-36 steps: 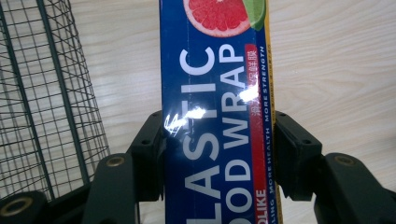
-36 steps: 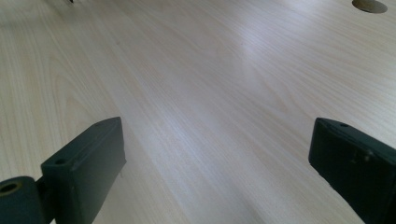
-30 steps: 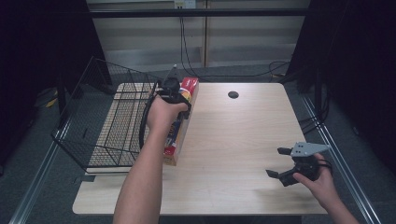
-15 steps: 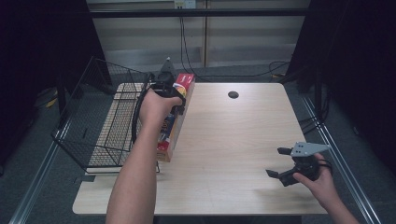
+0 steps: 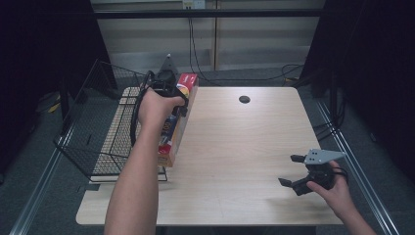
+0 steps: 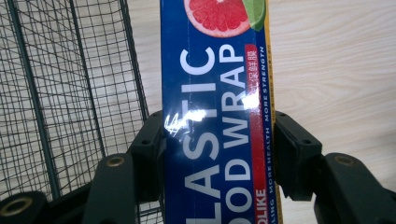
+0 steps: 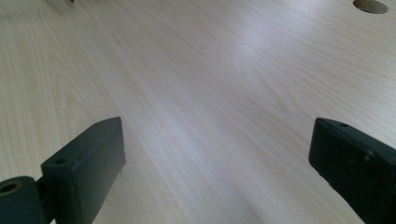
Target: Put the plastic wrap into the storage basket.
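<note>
A long blue and red plastic food wrap box (image 5: 177,117) hangs over the table's left side, beside the wire basket (image 5: 93,127). My left gripper (image 5: 169,93) is shut on it near its far end. In the left gripper view both black pads press the sides of the plastic food wrap box (image 6: 217,116), and the wire basket (image 6: 70,93) lies just to its left. My right gripper (image 5: 293,171) rests near the table's front right corner, jaws wide apart and nothing between them. The right gripper view shows bare wood between its fingers (image 7: 88,163).
The wooden table (image 5: 244,142) has a round cable hole (image 5: 244,99) at the back middle, seen too as the cable hole (image 7: 370,5) in the right gripper view. The basket sits at the table's left edge. Dark curtains and cables stand behind.
My left gripper has lifted the box and carried it left, toward the basket. The right gripper has stayed put.
</note>
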A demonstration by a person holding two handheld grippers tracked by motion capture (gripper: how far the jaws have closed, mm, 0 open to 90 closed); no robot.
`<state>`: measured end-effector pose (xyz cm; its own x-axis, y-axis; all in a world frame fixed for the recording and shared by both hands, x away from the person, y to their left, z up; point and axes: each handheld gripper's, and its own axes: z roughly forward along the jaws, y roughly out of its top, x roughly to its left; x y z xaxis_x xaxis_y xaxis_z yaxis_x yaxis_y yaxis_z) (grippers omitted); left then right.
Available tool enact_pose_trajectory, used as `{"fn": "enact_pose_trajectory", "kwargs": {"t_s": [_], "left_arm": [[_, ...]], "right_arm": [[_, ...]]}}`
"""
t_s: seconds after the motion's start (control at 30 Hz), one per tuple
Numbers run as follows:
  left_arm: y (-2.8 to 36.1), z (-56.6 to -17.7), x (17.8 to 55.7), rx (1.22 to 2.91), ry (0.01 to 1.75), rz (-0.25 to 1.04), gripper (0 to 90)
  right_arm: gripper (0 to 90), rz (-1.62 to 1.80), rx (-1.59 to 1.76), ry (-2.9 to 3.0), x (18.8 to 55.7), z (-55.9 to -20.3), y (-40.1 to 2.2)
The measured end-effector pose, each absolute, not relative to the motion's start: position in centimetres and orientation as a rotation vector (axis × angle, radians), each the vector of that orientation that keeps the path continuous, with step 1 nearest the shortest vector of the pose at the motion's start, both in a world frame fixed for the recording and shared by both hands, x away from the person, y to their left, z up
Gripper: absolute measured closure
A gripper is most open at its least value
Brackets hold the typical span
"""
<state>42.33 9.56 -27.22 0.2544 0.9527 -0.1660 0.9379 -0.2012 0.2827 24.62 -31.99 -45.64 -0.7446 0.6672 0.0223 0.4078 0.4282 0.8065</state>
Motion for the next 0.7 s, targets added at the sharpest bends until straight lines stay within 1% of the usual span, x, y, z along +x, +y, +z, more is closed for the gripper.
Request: {"fn": "enact_pose_trajectory", "kwargs": {"t_s": [0.13, 0.7], "left_arm": [[10.0, -26.6, 42.3, 2.21, 1.75, 0.084, 44.7], [11.8, -25.1, 42.3, 2.203, 1.783, 0.088, 44.8]], "right_arm": [[3.6, 1.223, 0.929, 2.384, 24.6, -45.6, -32.0], [3.7, 1.218, 0.925, 2.384, 24.6, -45.7, -31.9]]}}
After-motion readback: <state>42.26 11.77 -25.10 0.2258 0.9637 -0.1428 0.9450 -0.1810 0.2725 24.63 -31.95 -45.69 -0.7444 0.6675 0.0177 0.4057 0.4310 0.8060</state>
